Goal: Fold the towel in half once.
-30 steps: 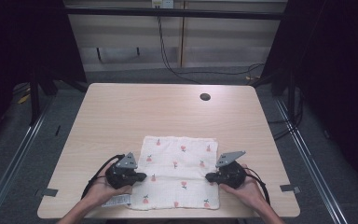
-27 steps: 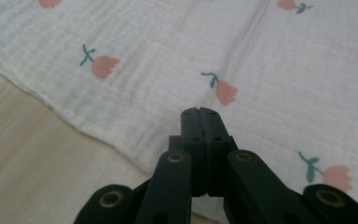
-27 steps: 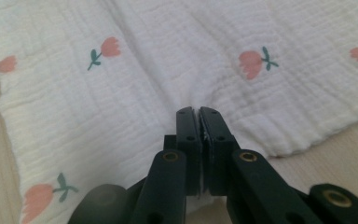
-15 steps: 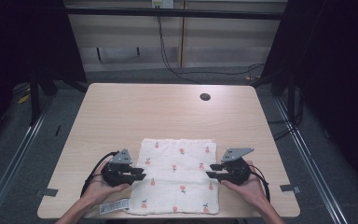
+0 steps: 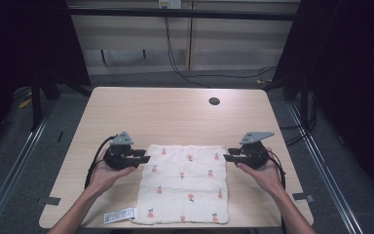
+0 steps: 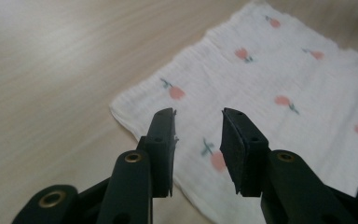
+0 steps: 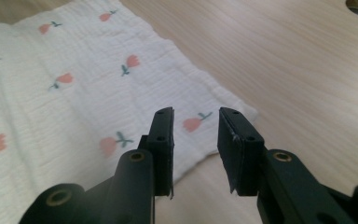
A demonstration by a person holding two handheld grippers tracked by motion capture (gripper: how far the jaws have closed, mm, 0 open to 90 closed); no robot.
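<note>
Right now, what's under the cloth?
The cloth lies flat on the table; bare wood shows all round it, and a white tag sticks out at its near left corner. Anything beneath it is covered; no bulge shows.

The person's forearms are bare, no sleeves reaching the wrists. Each hand carries a black tool: the left gripper (image 5: 145, 158) and the right gripper (image 5: 228, 157) are chunky black bodies, each topped by a grey three-cornered plate. A black cable loops back from each along the forearm. Up close, the jaws are matte black arms with flat rectangular pads, small screw holes in them, and brass-coloured ringed pivots lower down.
</note>
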